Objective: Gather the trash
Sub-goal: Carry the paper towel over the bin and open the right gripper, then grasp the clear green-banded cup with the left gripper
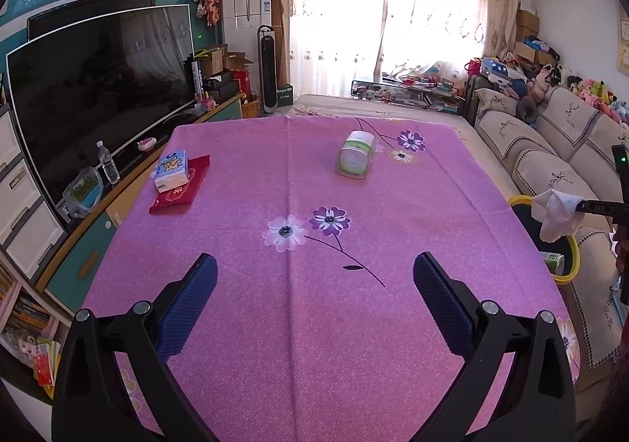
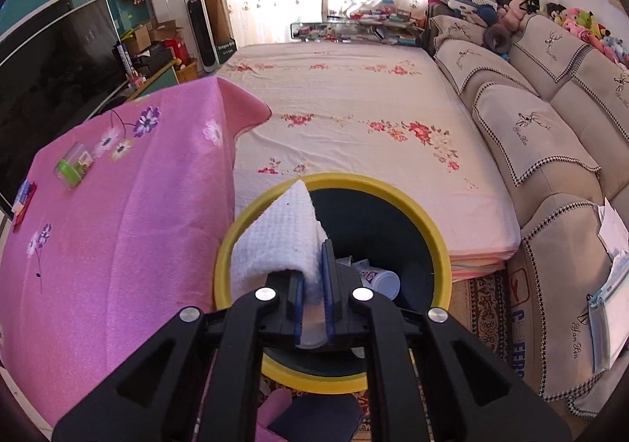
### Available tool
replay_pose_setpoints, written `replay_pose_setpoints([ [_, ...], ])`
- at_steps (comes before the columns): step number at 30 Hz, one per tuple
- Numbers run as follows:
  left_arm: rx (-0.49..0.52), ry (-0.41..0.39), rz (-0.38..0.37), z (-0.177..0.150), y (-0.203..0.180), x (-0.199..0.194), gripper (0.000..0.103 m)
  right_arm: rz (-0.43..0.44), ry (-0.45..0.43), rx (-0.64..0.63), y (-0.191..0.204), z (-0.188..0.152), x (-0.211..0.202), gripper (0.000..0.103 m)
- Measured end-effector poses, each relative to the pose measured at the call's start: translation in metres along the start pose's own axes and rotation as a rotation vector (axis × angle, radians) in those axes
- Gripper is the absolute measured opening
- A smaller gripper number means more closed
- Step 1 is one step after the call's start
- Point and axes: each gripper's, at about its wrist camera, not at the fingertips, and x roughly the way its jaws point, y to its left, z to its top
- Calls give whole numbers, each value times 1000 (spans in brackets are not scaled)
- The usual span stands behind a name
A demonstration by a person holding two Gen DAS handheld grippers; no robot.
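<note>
Over bin (image 2: 440,245), right gripper (image 2: 312,277) pinches white tissue (image 2: 275,237); left gripper (image 1: 314,277) hangs spread above pink tablecloth (image 1: 275,175), w/ nothing between fingers.

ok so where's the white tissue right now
The white tissue is clamped in the right gripper, held over the yellow-rimmed bin beside the pink table's right edge.

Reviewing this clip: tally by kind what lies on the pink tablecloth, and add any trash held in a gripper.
Tissue packs: 1, blue and white
Red pouches: 1, under that pack
Clear green-banded containers: 1, lying on its side
White paper towels: 1, held by the right gripper above the yellow-rimmed bin
Total: 4
</note>
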Motion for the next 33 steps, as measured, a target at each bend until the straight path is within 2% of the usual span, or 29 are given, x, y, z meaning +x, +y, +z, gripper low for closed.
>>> replay_pose_setpoints([
  [1,3,1,-2,1,-1,1,98,-15,20,-2,0,1,8,19],
  [3,10,2,-3,2,-4,3,98,-55,66,-18,-1,3,22,41],
  [7,12,9,-8,3,-8,7,98,-74,111,-33,-1,1,34,56],
  [13,10,19,-12,2,-8,13,98,-37,44,-6,1,0,17,57],
  [15,12,24,-10,2,-7,16,98,-22,19,-3,3,-2,7,63],
  [22,32,40,-38,11,-12,29,98,59,-63,18,15,-18,-24,65],
  [27,65,58,-94,31,-26,56,98,96,-94,39,15,-30,-40,66],
  [33,119,63,-142,63,-54,104,98,88,-103,58,5,-35,-47,67],
])
